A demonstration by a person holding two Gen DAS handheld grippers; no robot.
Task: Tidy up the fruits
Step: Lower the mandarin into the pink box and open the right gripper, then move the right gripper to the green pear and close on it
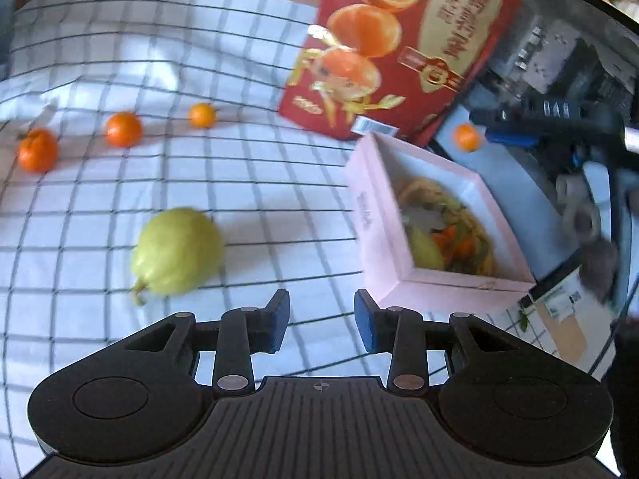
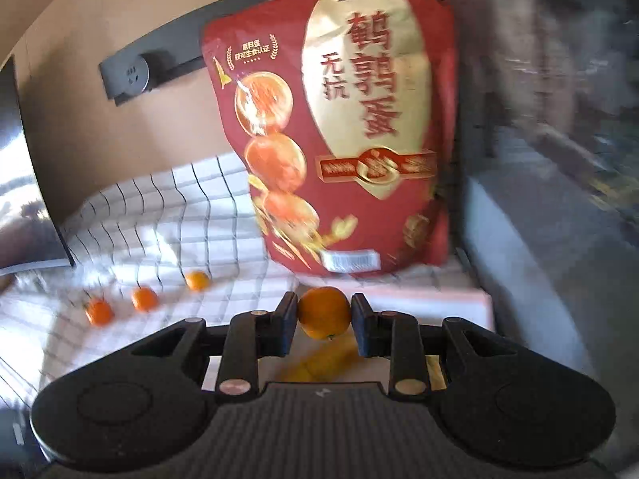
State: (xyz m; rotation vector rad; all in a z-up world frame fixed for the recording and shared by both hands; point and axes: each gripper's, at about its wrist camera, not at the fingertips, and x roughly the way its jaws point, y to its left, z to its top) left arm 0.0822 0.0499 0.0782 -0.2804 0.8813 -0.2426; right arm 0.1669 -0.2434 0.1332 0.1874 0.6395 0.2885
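My left gripper [image 1: 322, 321] is open and empty above the checked cloth, just left of a pink box [image 1: 375, 235] whose inside holds a yellow fruit and a printed picture. A yellow-green pear [image 1: 177, 251] lies on the cloth to the gripper's front left. Three small oranges [image 1: 124, 129] lie in a row further back. My right gripper [image 2: 324, 316] is shut on a small orange [image 2: 324, 311] and holds it above the pink box [image 2: 459, 299]; the same orange shows in the left wrist view [image 1: 466, 137]. The three oranges [image 2: 144, 298] also show at left.
A red and gold food pouch [image 1: 403, 40] stands behind the box, also in the right wrist view [image 2: 359, 119]. The checked cloth [image 1: 239, 183] covers the table. A dark appliance [image 1: 559, 60] is on the right. A wall socket [image 2: 135, 74] is behind.
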